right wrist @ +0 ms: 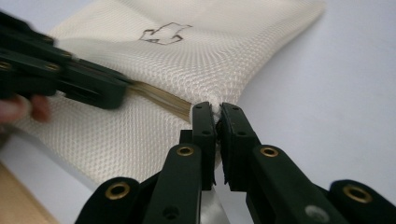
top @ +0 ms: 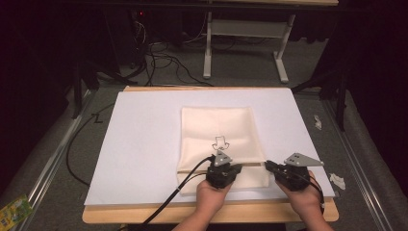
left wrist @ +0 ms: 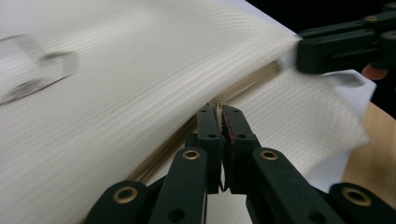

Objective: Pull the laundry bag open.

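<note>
A cream mesh bag [top: 219,130] with a small black outline print lies flat on a white sheet [top: 144,144]. A tan zipper [top: 250,165] runs across its near part. My left gripper [top: 235,168] is on that zipper line near the bag's middle. In the left gripper view its jaws [left wrist: 219,109] are shut on the zipper [left wrist: 243,86], with a small tan bit pinched at the tips. My right gripper [top: 267,165] sits at the bag's right edge. In the right gripper view it [right wrist: 217,109] is shut on the mesh [right wrist: 187,60] at the zipper's end [right wrist: 161,98].
The white sheet lies on a wooden board [top: 144,214] whose front edge is by the person's hands. Black cables [top: 159,207] trail off the front left. On the floor are a white stand [top: 207,53], loose wires, scraps of white paper [top: 337,180] and a green packet [top: 14,211].
</note>
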`<action>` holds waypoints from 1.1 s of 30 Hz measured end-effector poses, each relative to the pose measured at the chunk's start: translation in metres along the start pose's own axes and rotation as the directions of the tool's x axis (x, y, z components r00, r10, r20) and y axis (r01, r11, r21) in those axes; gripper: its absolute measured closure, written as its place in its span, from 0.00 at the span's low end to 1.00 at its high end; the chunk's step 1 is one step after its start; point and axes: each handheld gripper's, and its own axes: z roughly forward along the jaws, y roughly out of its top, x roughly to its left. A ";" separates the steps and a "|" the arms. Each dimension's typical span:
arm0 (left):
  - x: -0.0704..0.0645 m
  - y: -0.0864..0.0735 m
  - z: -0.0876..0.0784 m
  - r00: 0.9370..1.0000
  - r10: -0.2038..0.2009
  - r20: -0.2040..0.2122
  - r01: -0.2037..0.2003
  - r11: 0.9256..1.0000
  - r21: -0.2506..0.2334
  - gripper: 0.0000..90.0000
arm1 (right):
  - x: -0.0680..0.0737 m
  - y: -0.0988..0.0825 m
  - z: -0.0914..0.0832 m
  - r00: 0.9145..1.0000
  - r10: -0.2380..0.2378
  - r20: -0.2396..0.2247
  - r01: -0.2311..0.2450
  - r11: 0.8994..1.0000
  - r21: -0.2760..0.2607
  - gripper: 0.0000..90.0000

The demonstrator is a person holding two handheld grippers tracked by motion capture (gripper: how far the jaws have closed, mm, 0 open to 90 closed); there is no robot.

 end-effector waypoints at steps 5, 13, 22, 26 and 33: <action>0.009 -0.003 -0.016 0.999 0.043 -0.034 -0.042 0.999 0.025 0.97 | -0.002 -0.004 0.004 1.000 0.004 -0.016 -0.003 1.000 0.016 0.96; 0.056 -0.013 -0.067 0.988 0.027 -0.155 -0.019 0.998 0.056 0.97 | -0.006 -0.005 0.002 1.000 0.019 0.023 -0.020 1.000 0.020 0.96; 0.094 -0.026 -0.128 0.972 0.098 -0.215 -0.070 0.988 0.134 0.97 | -0.024 -0.012 -0.003 0.997 0.083 0.002 -0.083 0.996 0.017 0.95; 0.098 -0.041 -0.126 0.979 0.087 -0.186 -0.062 0.989 0.134 0.97 | -0.011 -0.010 0.003 0.998 0.016 0.057 -0.019 0.998 0.053 0.94; 0.110 -0.031 -0.150 0.954 0.123 -0.275 -0.120 0.992 0.029 0.53 | -0.023 -0.020 -0.003 0.997 0.056 0.051 -0.055 0.998 -0.012 0.52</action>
